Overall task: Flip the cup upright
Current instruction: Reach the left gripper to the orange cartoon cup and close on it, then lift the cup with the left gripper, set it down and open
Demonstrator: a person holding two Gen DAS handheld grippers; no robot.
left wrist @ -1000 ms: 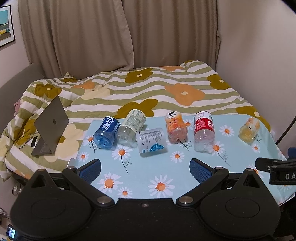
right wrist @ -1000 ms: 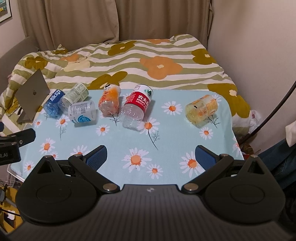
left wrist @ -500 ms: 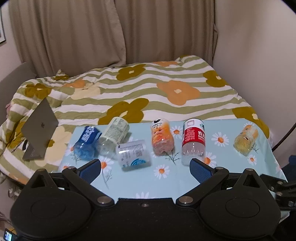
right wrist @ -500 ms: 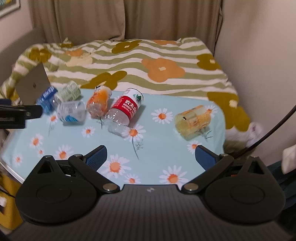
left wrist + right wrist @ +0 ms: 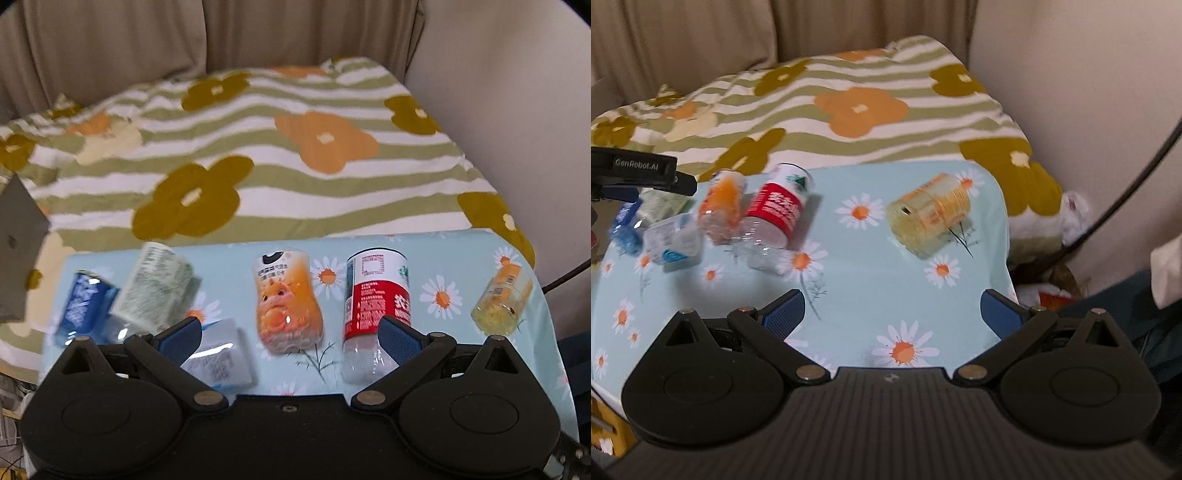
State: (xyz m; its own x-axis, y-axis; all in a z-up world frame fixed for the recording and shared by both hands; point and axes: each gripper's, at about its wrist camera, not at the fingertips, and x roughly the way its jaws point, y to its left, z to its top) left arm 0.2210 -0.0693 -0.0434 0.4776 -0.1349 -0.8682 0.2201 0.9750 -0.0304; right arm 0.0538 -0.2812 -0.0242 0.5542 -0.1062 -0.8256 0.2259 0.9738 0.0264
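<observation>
Several cut bottle cups lie on their sides on a daisy-print table [image 5: 436,254]. From left: a blue one [image 5: 83,306], a green-label one [image 5: 155,288], a clear white-label one [image 5: 218,354], an orange one [image 5: 288,299], a red-label one [image 5: 376,299] and a yellow one [image 5: 504,299] apart at the right. My left gripper [image 5: 290,332] is open and empty, just in front of the orange cup. My right gripper [image 5: 892,308] is open and empty, in front of the yellow cup [image 5: 932,218]. The left gripper's body [image 5: 639,170] shows at the left of the right wrist view.
A bed with a striped flower quilt [image 5: 258,147] lies behind the table. A grey laptop [image 5: 18,236] stands on it at the left. A wall [image 5: 1071,92] and a dark cable [image 5: 1126,188] are at the right, past the table's right edge.
Both grippers have moved forward toward the cups, which now look larger. The left one closed in on the orange and red cups, the right one on the yellow cup. Both stayed open.
</observation>
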